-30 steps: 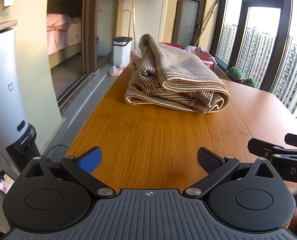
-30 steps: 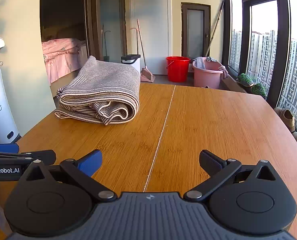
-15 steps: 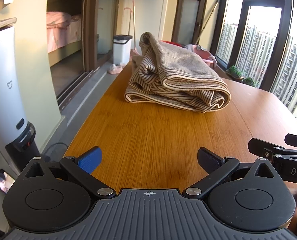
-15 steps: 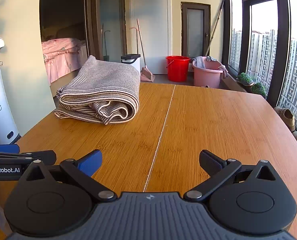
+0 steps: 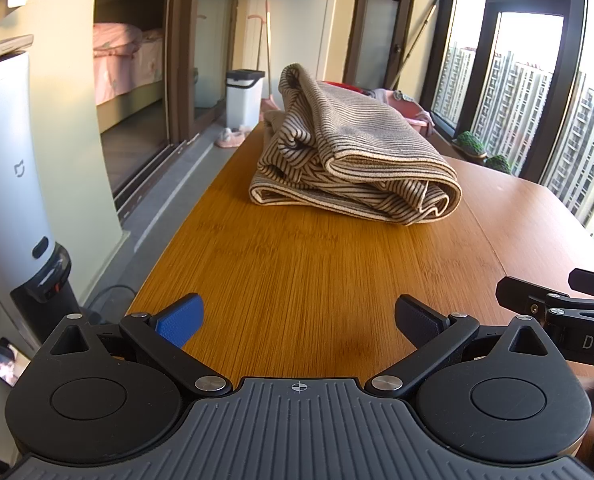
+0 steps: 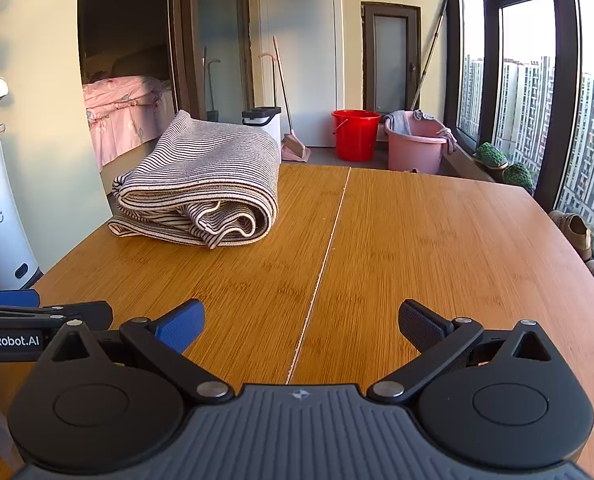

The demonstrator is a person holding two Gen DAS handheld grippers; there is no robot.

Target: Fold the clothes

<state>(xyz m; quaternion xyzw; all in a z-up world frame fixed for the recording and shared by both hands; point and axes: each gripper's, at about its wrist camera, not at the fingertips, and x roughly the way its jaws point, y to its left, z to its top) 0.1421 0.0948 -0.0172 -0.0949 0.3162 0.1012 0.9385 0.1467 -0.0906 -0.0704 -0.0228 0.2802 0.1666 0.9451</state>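
Observation:
A striped beige and dark garment [image 5: 357,160] lies folded in a thick bundle on the far left part of the wooden table [image 5: 297,272]; it also shows in the right wrist view [image 6: 201,188]. My left gripper [image 5: 297,320] is open and empty, low over the table's near end, well short of the garment. My right gripper [image 6: 301,324] is open and empty beside it, over the table's centre seam. The right gripper shows at the right edge of the left wrist view [image 5: 553,300]. The left gripper shows at the left edge of the right wrist view [image 6: 37,312].
A white air purifier [image 5: 5,184] stands off the table's left edge. A white bin [image 6: 263,120], a broom, a red bucket [image 6: 355,134] and a pink basin [image 6: 415,146] stand on the floor beyond the far edge. Windows run along the right.

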